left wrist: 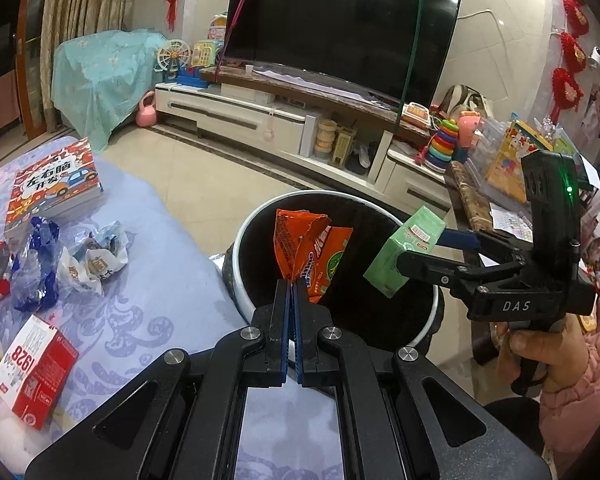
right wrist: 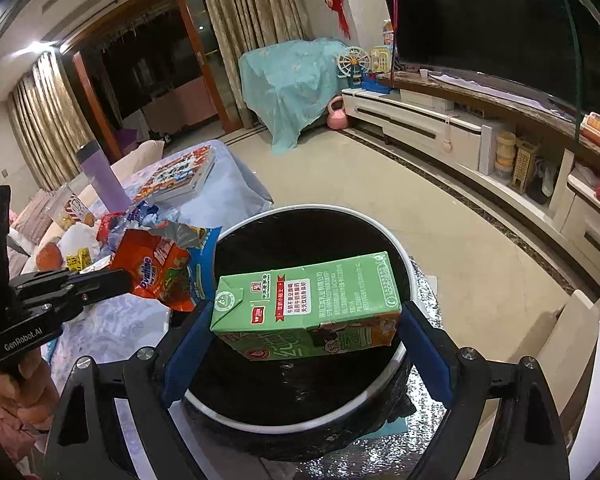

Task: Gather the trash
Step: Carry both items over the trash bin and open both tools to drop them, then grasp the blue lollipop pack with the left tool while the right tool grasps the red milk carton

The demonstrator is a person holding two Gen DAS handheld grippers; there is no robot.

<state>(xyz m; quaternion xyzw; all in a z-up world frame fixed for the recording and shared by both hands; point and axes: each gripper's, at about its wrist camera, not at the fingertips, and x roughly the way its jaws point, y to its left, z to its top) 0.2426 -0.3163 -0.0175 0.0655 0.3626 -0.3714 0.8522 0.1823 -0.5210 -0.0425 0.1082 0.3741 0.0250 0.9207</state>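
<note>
My left gripper (left wrist: 291, 282) is shut on an orange snack wrapper (left wrist: 312, 248) and holds it over the near rim of the black-lined trash bin (left wrist: 240, 236). My right gripper (right wrist: 304, 320) is shut on a green drink carton (right wrist: 312, 300) and holds it above the bin's opening (right wrist: 396, 248). The right gripper also shows in the left wrist view (left wrist: 420, 252) with the carton (left wrist: 404, 252) over the bin's right side. The left gripper (right wrist: 128, 280) and wrapper (right wrist: 164, 268) show at the left of the right wrist view.
On the blue-patterned table (left wrist: 160, 280) lie a crumpled white wrapper (left wrist: 94, 258), a blue wrapper (left wrist: 36, 264), red boxes (left wrist: 36, 372), and a red book (left wrist: 56, 184). A purple bottle (right wrist: 102, 176) stands further back. A TV cabinet (left wrist: 260, 116) lines the far wall.
</note>
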